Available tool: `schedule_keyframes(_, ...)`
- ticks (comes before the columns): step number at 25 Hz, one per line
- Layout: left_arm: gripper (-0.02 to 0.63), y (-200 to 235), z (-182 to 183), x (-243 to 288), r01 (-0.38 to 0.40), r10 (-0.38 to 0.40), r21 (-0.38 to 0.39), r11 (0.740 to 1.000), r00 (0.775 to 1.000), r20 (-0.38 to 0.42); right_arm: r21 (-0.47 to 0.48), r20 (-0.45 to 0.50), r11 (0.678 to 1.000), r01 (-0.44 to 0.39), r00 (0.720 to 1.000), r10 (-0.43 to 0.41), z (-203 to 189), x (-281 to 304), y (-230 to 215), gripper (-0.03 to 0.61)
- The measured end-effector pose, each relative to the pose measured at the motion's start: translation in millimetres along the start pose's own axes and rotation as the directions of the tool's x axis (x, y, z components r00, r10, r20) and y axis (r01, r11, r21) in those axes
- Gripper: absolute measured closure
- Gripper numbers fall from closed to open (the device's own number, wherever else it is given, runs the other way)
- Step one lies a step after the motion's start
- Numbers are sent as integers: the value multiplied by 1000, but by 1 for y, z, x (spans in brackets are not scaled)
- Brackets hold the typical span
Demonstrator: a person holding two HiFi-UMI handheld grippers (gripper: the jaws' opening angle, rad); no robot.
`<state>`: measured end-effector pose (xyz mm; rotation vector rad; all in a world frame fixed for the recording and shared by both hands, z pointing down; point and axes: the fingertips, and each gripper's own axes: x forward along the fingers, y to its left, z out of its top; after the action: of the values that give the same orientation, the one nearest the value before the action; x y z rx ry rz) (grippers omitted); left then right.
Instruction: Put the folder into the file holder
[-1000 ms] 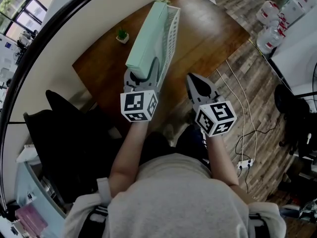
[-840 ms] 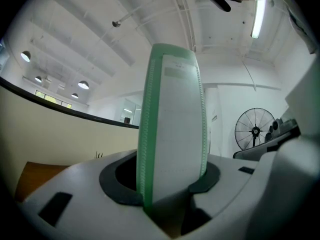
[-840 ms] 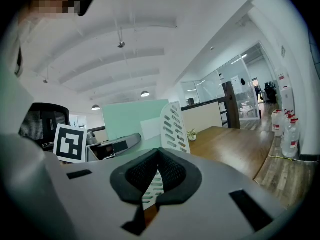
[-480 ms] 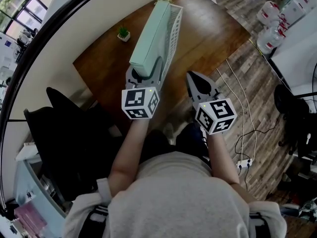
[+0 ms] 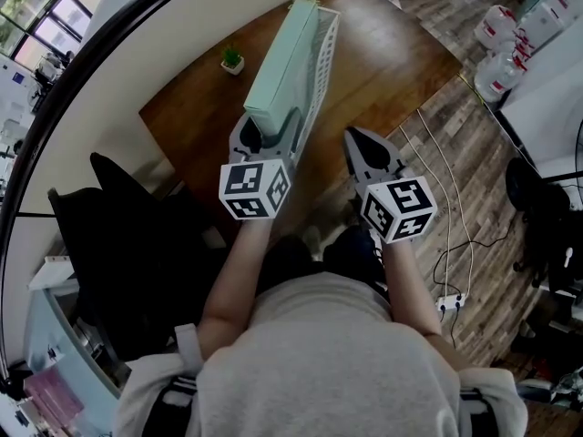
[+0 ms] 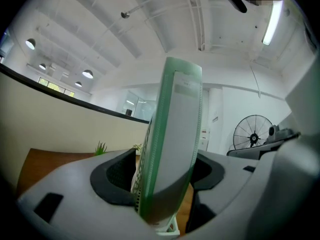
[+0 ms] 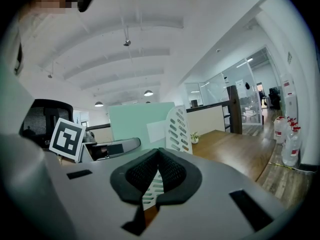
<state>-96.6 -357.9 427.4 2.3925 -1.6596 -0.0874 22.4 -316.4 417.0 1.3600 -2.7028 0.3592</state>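
The slim mint-green folder (image 5: 284, 62) stands on edge inside the white perforated plastic file holder (image 5: 316, 80). The holder runs from the centre of the head view toward its upper middle, on the brown wooden desk (image 5: 392, 62). The left claw (image 5: 271, 130) sits at the folder's near end. Its jaws are spread wide, having just been opening, and the folder's end lies between the pads without seeming pinched. The right claw (image 5: 366, 148), right of centre, is pressed together on nothing. The step in hand looks like the release. It is best to keep the jaws wide and draw the left claw straight back toward the bottom of the frame, along the folder's line, so that neither pad drags the folder out or tips the holder
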Motion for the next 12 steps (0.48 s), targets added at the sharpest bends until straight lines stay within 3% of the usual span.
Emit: schedule_keyframes(12, 365, 7, -3, -34, -63, 62, -18, 998, 997, -55, 2, 10, 999, -38, 999, 38, 0, -2, 17, 569)
